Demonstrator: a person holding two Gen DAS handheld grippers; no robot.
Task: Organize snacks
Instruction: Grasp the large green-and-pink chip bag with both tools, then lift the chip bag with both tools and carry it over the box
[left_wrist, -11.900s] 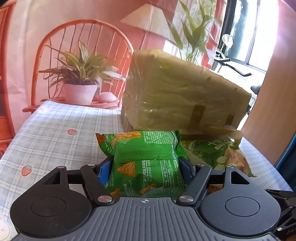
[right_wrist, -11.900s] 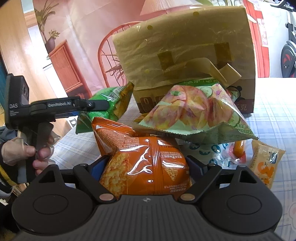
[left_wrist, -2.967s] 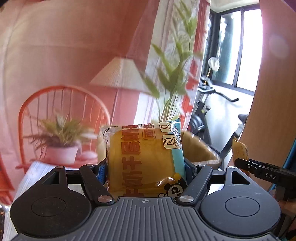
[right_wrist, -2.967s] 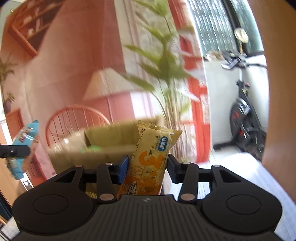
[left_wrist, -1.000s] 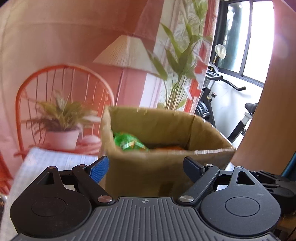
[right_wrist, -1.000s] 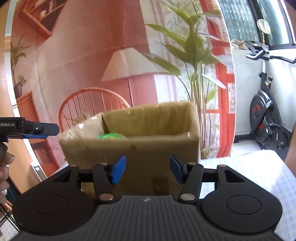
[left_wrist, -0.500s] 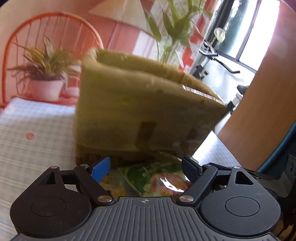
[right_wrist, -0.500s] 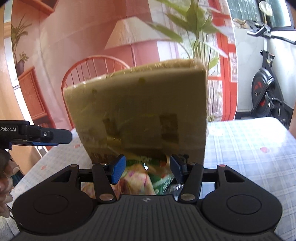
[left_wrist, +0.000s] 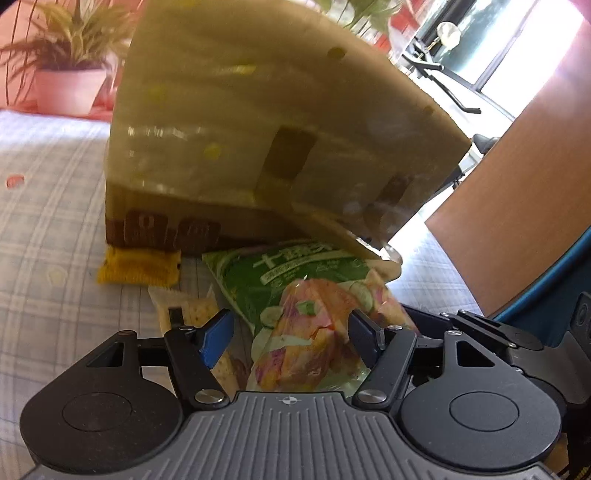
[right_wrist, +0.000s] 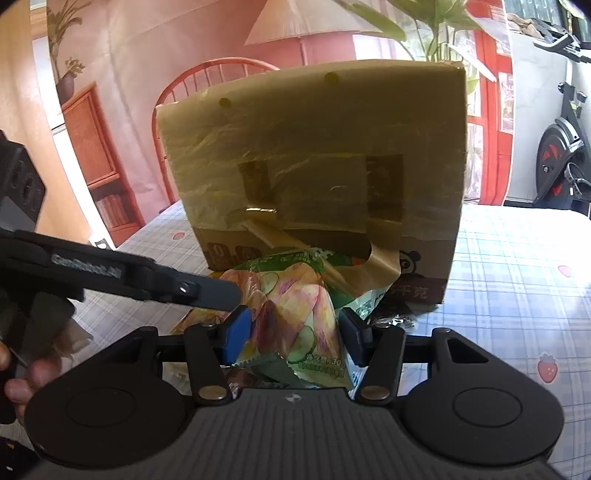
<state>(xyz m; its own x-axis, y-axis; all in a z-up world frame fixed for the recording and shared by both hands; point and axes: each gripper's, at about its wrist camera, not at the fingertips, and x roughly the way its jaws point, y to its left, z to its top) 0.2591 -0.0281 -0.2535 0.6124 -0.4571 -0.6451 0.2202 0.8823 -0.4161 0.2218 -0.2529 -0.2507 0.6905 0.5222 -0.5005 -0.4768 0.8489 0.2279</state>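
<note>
One cardboard box (right_wrist: 314, 158) stood on the checked tablecloth (right_wrist: 517, 266), filling the 12 o'clock half of both wrist views, with a loose strip of brown tape (right_wrist: 380, 269) curling off its lower front. One large green chip bag (left_wrist: 306, 295) lay at the foot of the box, at 6 o'clock from it, its top end tucked under the tape and its bottom end pointing back toward both cameras.

Two grippers were counted. The left gripper (left_wrist: 291, 332) had its blue-padded fingers spread wide, one on each side of the bag's lower end, with a gap showing beside each pad. The right gripper (right_wrist: 293, 336) also stood apart around the same bag (right_wrist: 295, 314), its fingers closer to the foil; whether they pressed it could not be told. In the right wrist view the left gripper (right_wrist: 207, 291) reached in from 9 o'clock, its dark finger ending just above the right gripper's left pad.

Three smaller packets showed. One yellow crimped packet (left_wrist: 138, 267) lay against the box's bottom edge at 9 o'clock from the bag. One pale cracker packet (left_wrist: 184, 306) lay just nearer, partly behind the left finger. One dark crinkled wrapper (right_wrist: 395, 314) sat at 3 o'clock of the bag, near the box.

Open cloth stretched toward 3 o'clock in the right view and toward 9 o'clock in the left view. A wooden panel (left_wrist: 517, 221) rose at 3 o'clock in the left view.
</note>
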